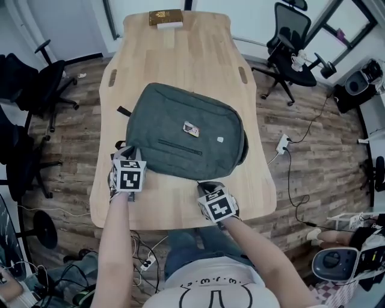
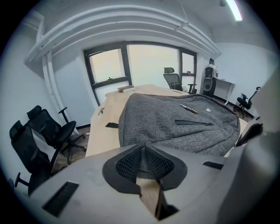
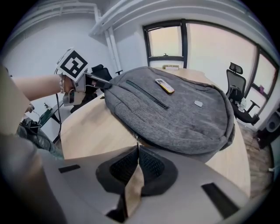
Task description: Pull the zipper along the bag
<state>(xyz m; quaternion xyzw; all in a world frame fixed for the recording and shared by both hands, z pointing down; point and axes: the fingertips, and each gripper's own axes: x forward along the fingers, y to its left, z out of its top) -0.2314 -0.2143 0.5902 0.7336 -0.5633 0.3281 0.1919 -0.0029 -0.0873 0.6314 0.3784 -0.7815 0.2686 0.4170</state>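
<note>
A grey backpack (image 1: 183,132) lies flat on the wooden table (image 1: 180,54). At the bag's near left corner my left gripper (image 1: 129,151) is shut, with grey bag fabric (image 2: 142,162) pinched between its pads. That same gripper (image 3: 104,83) shows in the right gripper view at the bag's (image 3: 175,109) far left corner. My right gripper (image 1: 205,185) sits at the bag's near edge, shut on the small metal zipper pull (image 3: 136,141). The pull hangs from the zipper line along the bag's side. The bag's (image 2: 175,122) front pocket zipper is shut.
A small yellow-and-black object (image 1: 191,128) and a white label (image 1: 220,139) lie on top of the bag. A brown box (image 1: 165,18) stands at the table's far end. Office chairs (image 1: 292,42) stand around, and a power strip with cables (image 1: 283,144) lies on the floor at right.
</note>
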